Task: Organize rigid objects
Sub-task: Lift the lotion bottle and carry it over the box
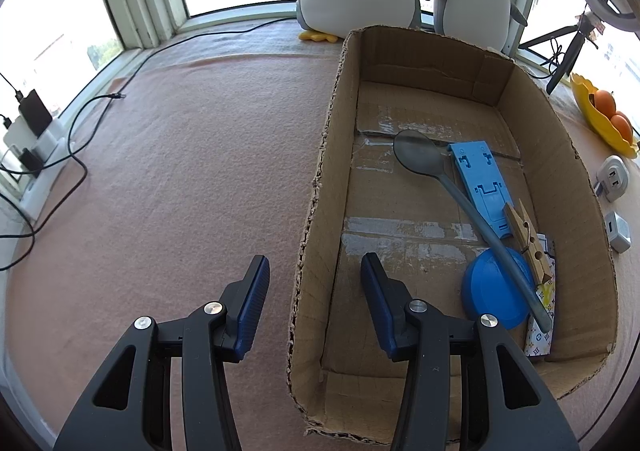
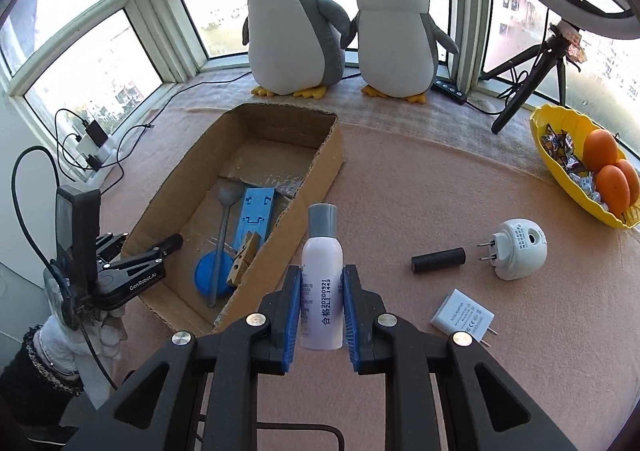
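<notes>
So the right claw (image 2: pixel 322 291) has its blue pads clamped on a white bottle (image 2: pixel 322 279) with a grey cap, held just to the right of the cardboard box (image 2: pixel 316 175). The left claw (image 1: pixel 312 283) is spread wide with nothing in it, straddling the box's left wall. Inside the box there's a grey spoon (image 1: pixel 448 187), a blue plastic stand (image 1: pixel 482 183), a wooden clothespin (image 1: pixel 528 243) and a blue lid (image 1: pixel 494 291). Right of the box on the pink cloth: a black cylinder (image 2: pixel 438 260) and two white plugs (image 2: pixel 518 249).

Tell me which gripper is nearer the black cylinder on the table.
Right. The right gripper, shut on the spray bottle, sits just left of the black cylinder. The left gripper is open over the near-left wall of the box, which lies between.
</notes>
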A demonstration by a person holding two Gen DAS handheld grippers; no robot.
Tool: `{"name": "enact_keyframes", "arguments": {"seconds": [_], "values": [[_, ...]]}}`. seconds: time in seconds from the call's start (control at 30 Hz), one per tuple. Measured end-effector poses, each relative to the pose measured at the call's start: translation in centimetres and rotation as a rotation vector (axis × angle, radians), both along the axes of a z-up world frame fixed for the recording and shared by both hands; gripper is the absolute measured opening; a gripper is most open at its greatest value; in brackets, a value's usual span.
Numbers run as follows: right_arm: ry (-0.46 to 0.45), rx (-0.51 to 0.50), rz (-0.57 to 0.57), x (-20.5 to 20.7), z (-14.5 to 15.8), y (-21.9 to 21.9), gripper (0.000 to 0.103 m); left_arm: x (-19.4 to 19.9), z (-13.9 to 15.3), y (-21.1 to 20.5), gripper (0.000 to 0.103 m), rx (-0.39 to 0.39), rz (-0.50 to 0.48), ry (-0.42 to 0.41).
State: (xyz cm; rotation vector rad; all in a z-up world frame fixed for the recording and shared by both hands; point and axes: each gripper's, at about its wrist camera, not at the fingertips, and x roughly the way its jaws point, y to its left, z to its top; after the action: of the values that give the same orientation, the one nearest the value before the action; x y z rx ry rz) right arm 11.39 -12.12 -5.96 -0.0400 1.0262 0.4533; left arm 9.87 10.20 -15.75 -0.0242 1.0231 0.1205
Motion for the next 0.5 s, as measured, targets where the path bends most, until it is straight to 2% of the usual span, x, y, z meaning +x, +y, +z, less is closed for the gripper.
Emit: {"name": "enact_keyframes", "arguments": {"seconds": [0.23,0.5], "values": [[0.040,0.028,0.089,0.4,-1.4,5.6,0.018,0.0,0.0,0.1,0.047,-0.006,0.001,-0.001],[0.078,0.028,0.127,0.6,-3.1,8.2,0.018,0.0,0.0,0.1,0.047,-0.012,0.003,-0.002]]}}
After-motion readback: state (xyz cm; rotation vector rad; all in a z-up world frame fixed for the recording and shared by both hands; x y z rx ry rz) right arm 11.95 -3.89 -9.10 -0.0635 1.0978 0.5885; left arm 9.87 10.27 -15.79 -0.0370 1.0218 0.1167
